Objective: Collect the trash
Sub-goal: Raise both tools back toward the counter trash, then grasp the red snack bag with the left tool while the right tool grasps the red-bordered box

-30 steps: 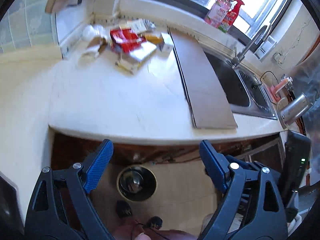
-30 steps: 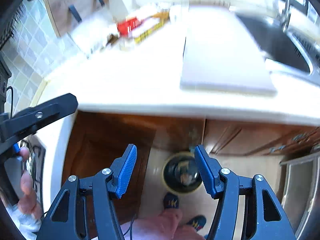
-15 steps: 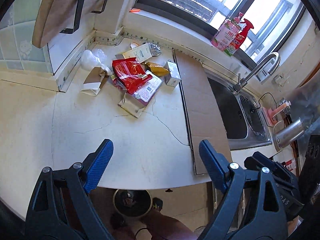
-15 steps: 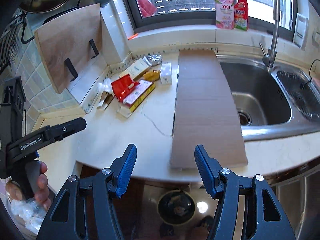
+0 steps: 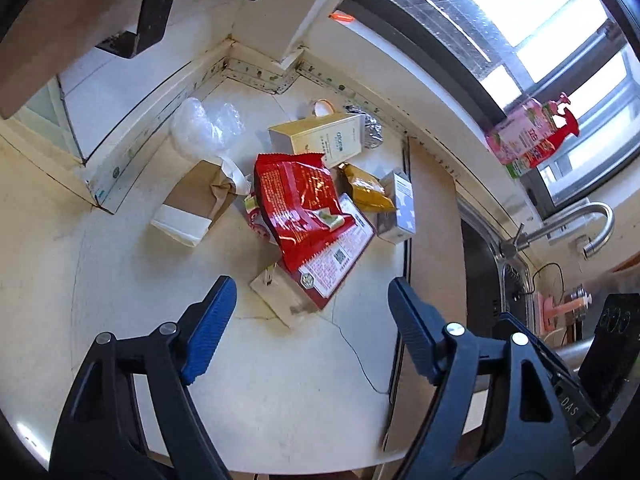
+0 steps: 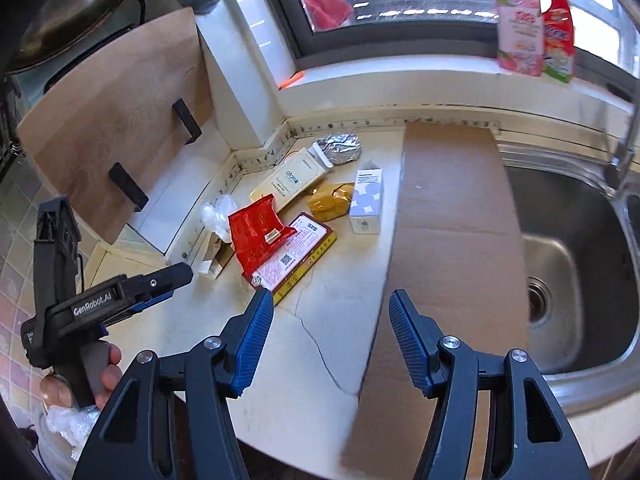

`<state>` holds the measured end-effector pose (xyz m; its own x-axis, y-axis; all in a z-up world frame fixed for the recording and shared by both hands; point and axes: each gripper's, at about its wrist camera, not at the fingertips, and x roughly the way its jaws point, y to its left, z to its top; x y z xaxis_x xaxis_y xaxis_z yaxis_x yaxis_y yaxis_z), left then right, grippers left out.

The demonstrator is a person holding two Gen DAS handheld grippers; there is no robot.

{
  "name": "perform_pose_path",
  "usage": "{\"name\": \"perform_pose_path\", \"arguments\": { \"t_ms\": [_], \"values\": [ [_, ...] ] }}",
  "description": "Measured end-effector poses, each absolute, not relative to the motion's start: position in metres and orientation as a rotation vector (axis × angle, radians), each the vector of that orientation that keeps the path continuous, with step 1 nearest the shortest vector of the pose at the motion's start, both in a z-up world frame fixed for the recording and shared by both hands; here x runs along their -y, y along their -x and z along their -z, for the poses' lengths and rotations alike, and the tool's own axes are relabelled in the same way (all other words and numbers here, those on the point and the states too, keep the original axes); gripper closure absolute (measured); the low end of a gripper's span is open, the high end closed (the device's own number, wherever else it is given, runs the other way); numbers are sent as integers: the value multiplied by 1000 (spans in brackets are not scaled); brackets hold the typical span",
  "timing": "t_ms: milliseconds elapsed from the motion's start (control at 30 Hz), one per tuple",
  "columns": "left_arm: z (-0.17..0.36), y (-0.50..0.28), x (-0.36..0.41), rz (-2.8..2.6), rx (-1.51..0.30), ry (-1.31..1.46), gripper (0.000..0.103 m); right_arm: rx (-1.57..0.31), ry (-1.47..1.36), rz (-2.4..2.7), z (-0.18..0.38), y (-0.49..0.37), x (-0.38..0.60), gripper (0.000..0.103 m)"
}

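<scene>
While both grippers hung over the counter, the trash pile (image 5: 312,200) lay in the back corner, above centre in the left wrist view and upper left of centre in the right. The left gripper (image 5: 310,320) stood open and empty, its jaws having just narrowed a little, with the red wrapper (image 5: 300,200) just beyond its tips, long axis running up the frame (roughly along the fingers). The right gripper (image 6: 330,328), also open and empty, sat farther off, pitched steeply down beside the cardboard sheet (image 6: 452,208).
</scene>
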<state>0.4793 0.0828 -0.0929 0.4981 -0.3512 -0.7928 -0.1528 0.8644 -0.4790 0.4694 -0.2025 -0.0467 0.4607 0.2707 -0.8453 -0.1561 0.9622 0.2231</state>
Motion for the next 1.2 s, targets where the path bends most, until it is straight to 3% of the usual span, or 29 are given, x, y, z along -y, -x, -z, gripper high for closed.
{"name": "perform_pose_path", "arguments": {
  "t_ms": [533, 733, 833, 900, 933, 1200],
  "values": [
    [173, -566, -81, 20, -1167, 646, 33, -1202, -121, -406, 149, -581, 158, 42],
    [179, -575, -74, 57, -1177, 650, 50, -1220, -140, -404, 162, -591, 158, 42],
    [179, -578, -74, 72, -1169, 671, 73, -1232, -148, -403, 167, -591, 159, 42],
    [177, -577, -75, 85, -1158, 678, 95, -1239, -159, -401, 169, -591, 158, 42],
    [174, -576, -75, 87, -1151, 676, 99, -1241, -162, -399, 171, -592, 158, 42],
    [144, -541, -90, 48, -1072, 625, 103, -1261, -187, -394, 178, -593, 144, 42]
  ]
}}
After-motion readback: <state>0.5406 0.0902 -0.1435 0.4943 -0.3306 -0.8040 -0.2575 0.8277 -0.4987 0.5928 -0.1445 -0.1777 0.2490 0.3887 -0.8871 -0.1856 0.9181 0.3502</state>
